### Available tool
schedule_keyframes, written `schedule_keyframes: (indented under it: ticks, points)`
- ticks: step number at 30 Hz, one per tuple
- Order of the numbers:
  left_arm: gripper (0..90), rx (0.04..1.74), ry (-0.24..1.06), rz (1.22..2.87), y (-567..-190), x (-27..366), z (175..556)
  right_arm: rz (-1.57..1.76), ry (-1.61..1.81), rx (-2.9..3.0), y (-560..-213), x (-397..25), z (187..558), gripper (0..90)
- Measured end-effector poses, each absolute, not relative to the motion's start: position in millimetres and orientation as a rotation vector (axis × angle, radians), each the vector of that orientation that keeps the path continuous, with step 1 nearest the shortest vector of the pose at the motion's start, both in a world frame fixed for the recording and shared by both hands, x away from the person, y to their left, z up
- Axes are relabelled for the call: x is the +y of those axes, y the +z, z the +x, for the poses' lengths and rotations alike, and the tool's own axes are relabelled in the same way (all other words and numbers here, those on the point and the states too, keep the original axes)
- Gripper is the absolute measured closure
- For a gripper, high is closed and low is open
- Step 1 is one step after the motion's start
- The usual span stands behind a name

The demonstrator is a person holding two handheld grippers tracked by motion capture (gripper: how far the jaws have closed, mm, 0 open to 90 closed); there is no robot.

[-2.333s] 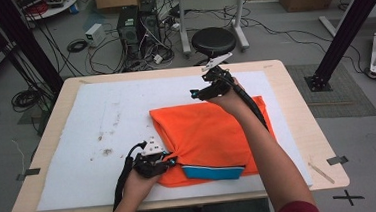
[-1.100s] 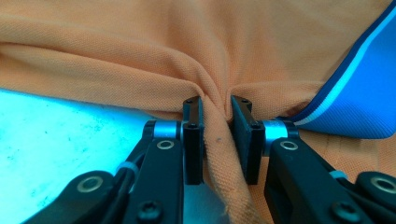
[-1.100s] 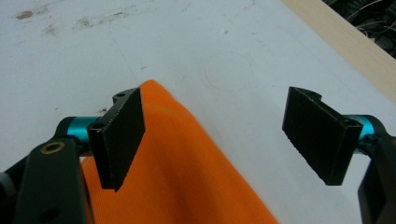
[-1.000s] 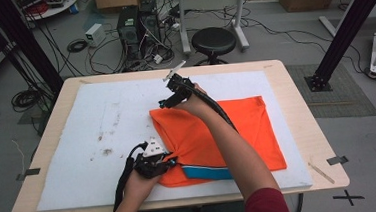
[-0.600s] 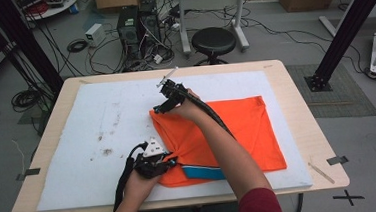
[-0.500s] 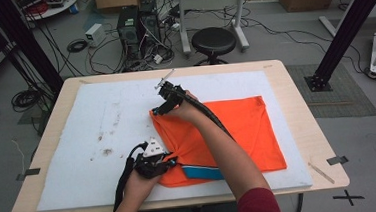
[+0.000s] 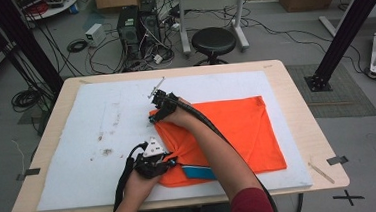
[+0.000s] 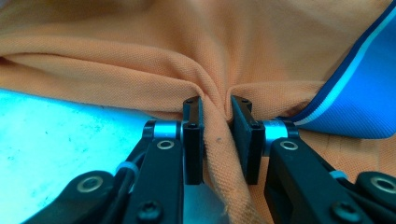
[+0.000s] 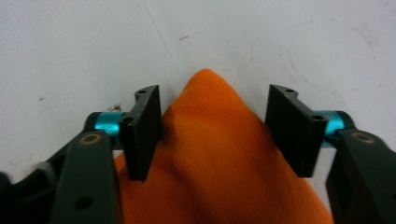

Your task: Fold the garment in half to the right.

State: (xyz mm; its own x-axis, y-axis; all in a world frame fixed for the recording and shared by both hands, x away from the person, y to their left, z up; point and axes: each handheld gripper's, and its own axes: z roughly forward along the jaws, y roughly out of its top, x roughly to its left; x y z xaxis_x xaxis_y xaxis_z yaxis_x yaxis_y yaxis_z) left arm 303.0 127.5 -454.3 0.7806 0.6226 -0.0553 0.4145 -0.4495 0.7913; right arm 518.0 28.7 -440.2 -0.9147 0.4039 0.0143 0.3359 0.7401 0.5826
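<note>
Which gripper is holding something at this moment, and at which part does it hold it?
The left gripper pinches a fold at the near left edge of the orange knit shirt, beside its blue collar. The right gripper stands open around a far corner, holding nothing.

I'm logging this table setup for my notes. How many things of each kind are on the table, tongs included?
Orange polo shirt: 1
White mat: 1
Tongs: 2, the left tongs shut on a fold of the shirt, the right tongs open around a shirt corner
Total: 4
</note>
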Motion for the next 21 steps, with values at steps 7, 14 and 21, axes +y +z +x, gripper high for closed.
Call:
schedule_keyframes:
  ticks: [7,14,21]
  points:
    - [75.8,0.767,0.315,2.11,-453.9,127.4,302.5,0.527,0.874,2.843,-435.0,37.5,511.3,79.2]
    - [76.6,0.774,0.305,2.102,-453.2,129.0,302.8,0.551,0.855,2.848,-432.6,38.7,512.5,83.4]
    - [77.4,0.789,0.337,2.098,-446.3,137.9,298.5,0.544,0.902,2.805,-420.5,43.7,510.1,84.2]
